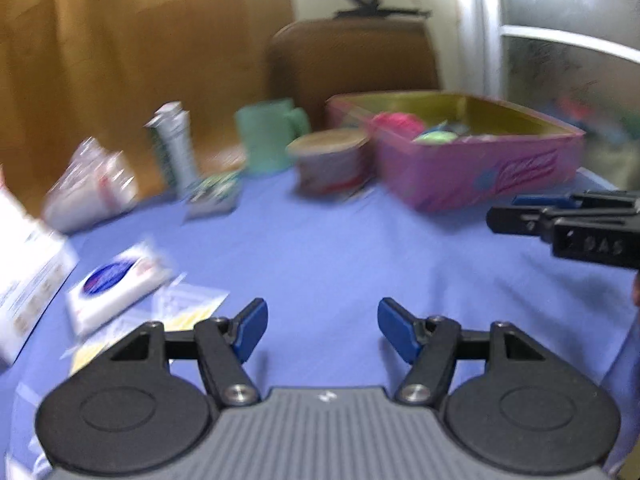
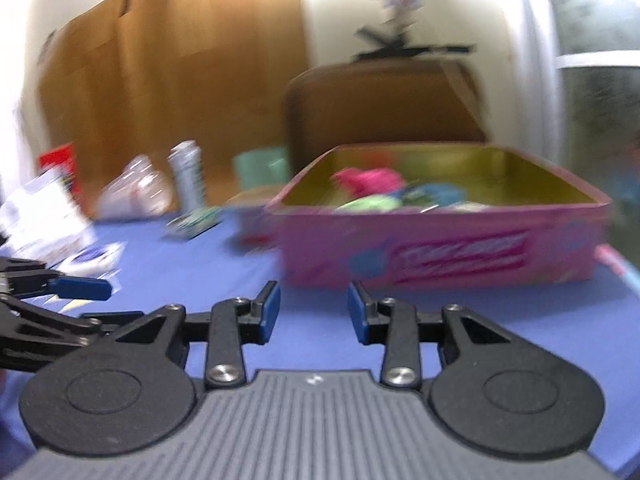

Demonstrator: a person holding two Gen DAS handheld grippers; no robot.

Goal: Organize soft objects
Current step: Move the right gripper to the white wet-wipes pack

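A pink tin box (image 1: 476, 172) (image 2: 440, 240) with a gold inside stands on the blue tablecloth (image 1: 340, 248) and holds soft things, among them a pink one (image 1: 398, 122) (image 2: 368, 180) and a green one (image 1: 436, 136) (image 2: 372, 202). My left gripper (image 1: 322, 330) is open over bare cloth with nothing between its blue pads. My right gripper (image 2: 313, 312) is open too, empty, just in front of the box. A white packet with a blue oval (image 1: 116, 288) (image 2: 92, 258) lies at the left. Both views are blurred.
At the back stand a mint green mug (image 1: 268, 136), a round tub (image 1: 330, 164), a white tube (image 1: 174, 144), a clear plastic bag (image 1: 90, 186) and a small teal packet (image 1: 214, 194). Flat papers (image 1: 188, 312) lie front left. A brown chair (image 1: 352, 64) is behind the table.
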